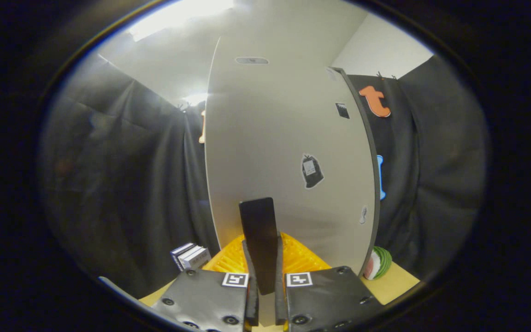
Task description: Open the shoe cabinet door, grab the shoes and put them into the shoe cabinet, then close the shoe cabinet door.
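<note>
Up close, pale cabinet door (284, 152), dark-edged.

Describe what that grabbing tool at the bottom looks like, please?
The gripper has two flat black blocks side by side, each carrying a small white square with a black pattern near its inner corner and round screw heads along its edges. Two thin dark jaws run forward from the gap between the blocks. No cables or sleeves are visible.

Pale grey cabinet door (288, 138), black handle (258, 240), orange ribbed mat (302, 258).
</note>
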A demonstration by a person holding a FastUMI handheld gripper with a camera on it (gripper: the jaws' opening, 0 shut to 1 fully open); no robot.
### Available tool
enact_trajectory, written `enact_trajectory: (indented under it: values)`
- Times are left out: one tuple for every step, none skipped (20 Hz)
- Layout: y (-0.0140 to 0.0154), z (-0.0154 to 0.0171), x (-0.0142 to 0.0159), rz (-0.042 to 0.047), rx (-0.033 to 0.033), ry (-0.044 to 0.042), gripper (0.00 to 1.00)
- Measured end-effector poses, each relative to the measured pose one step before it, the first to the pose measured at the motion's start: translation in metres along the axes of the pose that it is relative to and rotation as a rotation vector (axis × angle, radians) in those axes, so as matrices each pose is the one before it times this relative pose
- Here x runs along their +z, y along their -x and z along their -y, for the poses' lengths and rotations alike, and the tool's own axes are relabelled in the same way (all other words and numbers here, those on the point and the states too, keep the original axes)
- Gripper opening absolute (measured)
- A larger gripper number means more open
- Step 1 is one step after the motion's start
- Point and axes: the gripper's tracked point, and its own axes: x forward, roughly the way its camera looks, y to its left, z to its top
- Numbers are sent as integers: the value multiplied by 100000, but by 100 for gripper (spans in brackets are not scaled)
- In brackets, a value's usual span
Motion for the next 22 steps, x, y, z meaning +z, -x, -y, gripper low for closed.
enact_trajectory:
  values:
    - [187, 294, 223, 53, 818, -220, 15]
    - [156, 297, 120, 167, 708, -359, 16]
    - [277, 397, 48, 111, 672, -360, 16]
    - [376, 376, 103, 37, 665, -212, 16]
    - [189, 364, 30, 237, 611, -62, 16]
    - [238, 477, 82, 245, 619, 179, 15]
    - [301, 364, 81, 202, 640, 285, 15]
    - [496, 252, 146, 198, 545, 312, 15]
    - [544, 342, 135, 106, 543, 186, 15]
    - [715, 337, 44, 131, 416, 16, 15]
    - [587, 440, 106, 246, 241, -6, 15]
    - [441, 487, 72, 265, 59, 47, 15]
    - [582, 424, 190, 259, -51, 79, 15]
    - [347, 517, 149, 290, -200, 6, 15]
    - [442, 531, 179, 388, -325, 102, 15]
    - [621, 669, 140, 291, -312, -44, 15]
    - [505, 680, 90, 168, -143, -312, 15]
    - [84, 322, 65, 137, -117, -506, 15]
    - [421, 608, 109, 192, -327, -465, 15]
    - [428, 926, 143, 253, -641, -336, 15]
    - [422, 853, 223, 178, -929, -282, 15]
    - [338, 948, 96, 381, -1213, -446, 14]
